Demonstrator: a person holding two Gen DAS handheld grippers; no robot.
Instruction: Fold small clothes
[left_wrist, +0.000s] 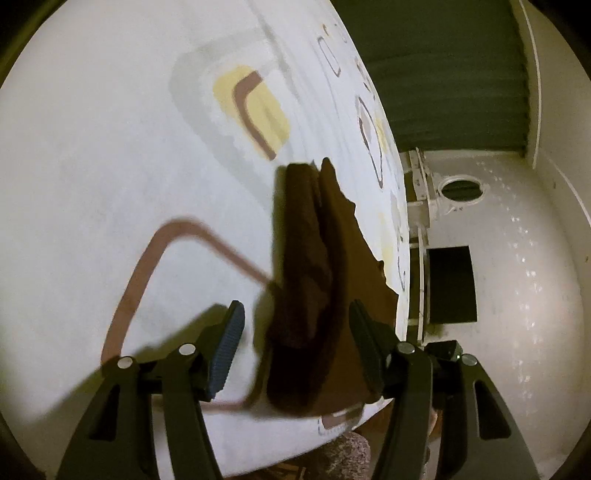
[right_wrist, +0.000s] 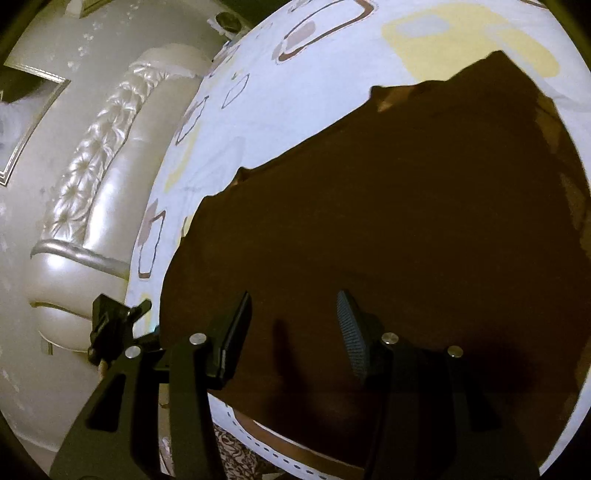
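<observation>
brown cloth (left_wrist: 325, 266) lies on bed sheet (left_wrist: 110, 166), near the sheet's right edge in left wrist view. cloth part folded: a thick darker roll (left_wrist: 299, 258) runs lengthwise on top of the flatter brown layer, which has a ragged right edge. left gripper (left_wrist: 295, 347) spread, cloth between the fingers at the near end, pads not pressing it; blue ribbed pad (left_wrist: 227, 350) on the left finger stands off to the side of the roll, over bare sheet. right finger of that gripper sits over the flat brown layer, contact unclear. sheet is white with yellow, grey and brown rounded-square prints. past the bed edge, pale floor (left_wrist: 524, 266), a dark square (left_wrist: 450, 284) and a round white rim (left_wrist: 461, 190), green ribbed surface (left_wrist: 443, 74) above.

right wrist view: brown cloth (right_wrist: 388, 221) fills most of the frame, spread flat on the sheet (right_wrist: 295, 122), jagged far edge. right gripper (right_wrist: 295, 332) part spread above the flat cloth, nothing pinched, gap between the 2 fingers shows only cloth below. whether the tips touch the cloth, cannot tell. left of the bed, a pearly tufted headboard (right_wrist: 96, 155) with silver trim. small black clamp-like part (right_wrist: 110, 325) shows by the bed edge. patterned fabric (right_wrist: 236, 458) at the bottom under the sheet edge.
</observation>
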